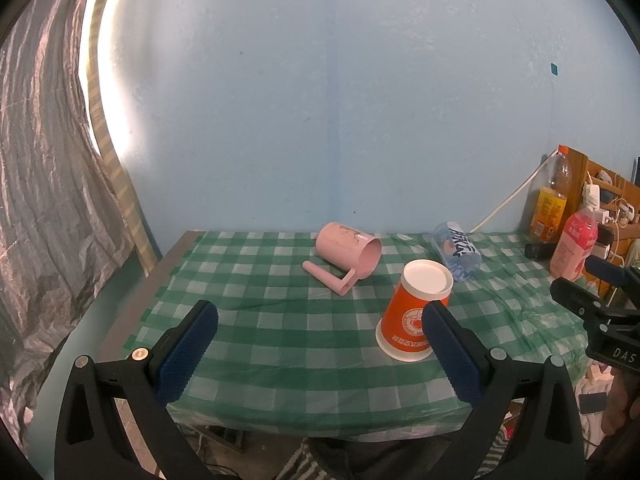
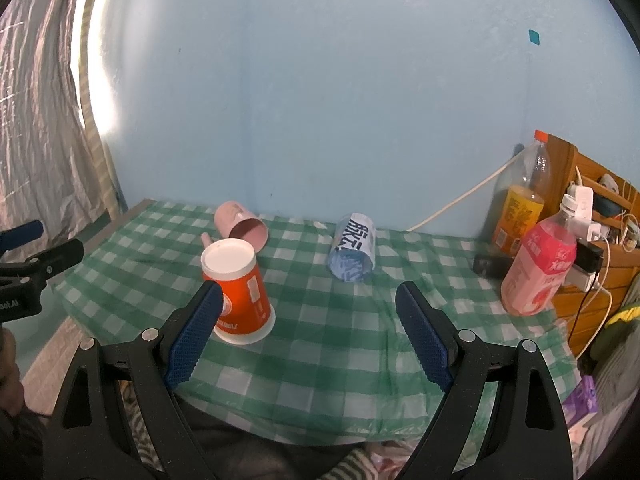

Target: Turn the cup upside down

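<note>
Cup: orange paper cup (image 1: 414, 314) stands mouth-down, white base up, near the front of the checked surface (image 1: 280, 340), so the flip looks done.
Left gripper (image 1: 320, 346): jaws wide apart, empty, cup beside its right finger.
Right gripper (image 2: 308, 332): jaws spread, holding nothing.
Far side: pink mug (image 1: 348, 256) and blue cup (image 2: 354, 250) lie toppled.

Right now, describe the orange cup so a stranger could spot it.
On the green checked tablecloth, near its front edge, the orange cup stands mouth down, white base up. Unlike the pink mug and blue cup lying on their sides behind, it is upright.
</note>
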Available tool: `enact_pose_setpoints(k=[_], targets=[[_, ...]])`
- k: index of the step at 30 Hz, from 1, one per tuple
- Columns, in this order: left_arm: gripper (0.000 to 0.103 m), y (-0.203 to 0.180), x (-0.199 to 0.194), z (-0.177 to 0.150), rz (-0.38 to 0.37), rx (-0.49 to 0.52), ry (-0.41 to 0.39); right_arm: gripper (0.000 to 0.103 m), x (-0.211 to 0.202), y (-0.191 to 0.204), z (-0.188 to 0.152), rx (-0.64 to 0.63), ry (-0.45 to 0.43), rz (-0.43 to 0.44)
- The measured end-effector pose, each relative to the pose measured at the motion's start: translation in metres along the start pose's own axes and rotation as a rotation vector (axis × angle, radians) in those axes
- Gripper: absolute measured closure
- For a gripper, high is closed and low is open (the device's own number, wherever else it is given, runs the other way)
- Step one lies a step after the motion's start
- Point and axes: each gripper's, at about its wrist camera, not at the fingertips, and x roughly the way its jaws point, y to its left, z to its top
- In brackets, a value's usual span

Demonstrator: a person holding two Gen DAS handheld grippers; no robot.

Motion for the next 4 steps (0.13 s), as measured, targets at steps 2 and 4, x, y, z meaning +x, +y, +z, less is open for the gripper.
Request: enact_pose_setpoints(k=[2, 4], targets=[[0.0, -0.0001, -0.0007, 0.0001, -0.001, -0.002, -0.006, 0.016, -0.0002, 0.0001, 0.0001, -0.001, -0.001, 0.002], [0.0, 0.0001, -0.0007, 0.0, -0.002, -0.001, -0.003, 0.016, -0.0001, 0.0002, 0.0001, -0.001, 0.002, 0.0]])
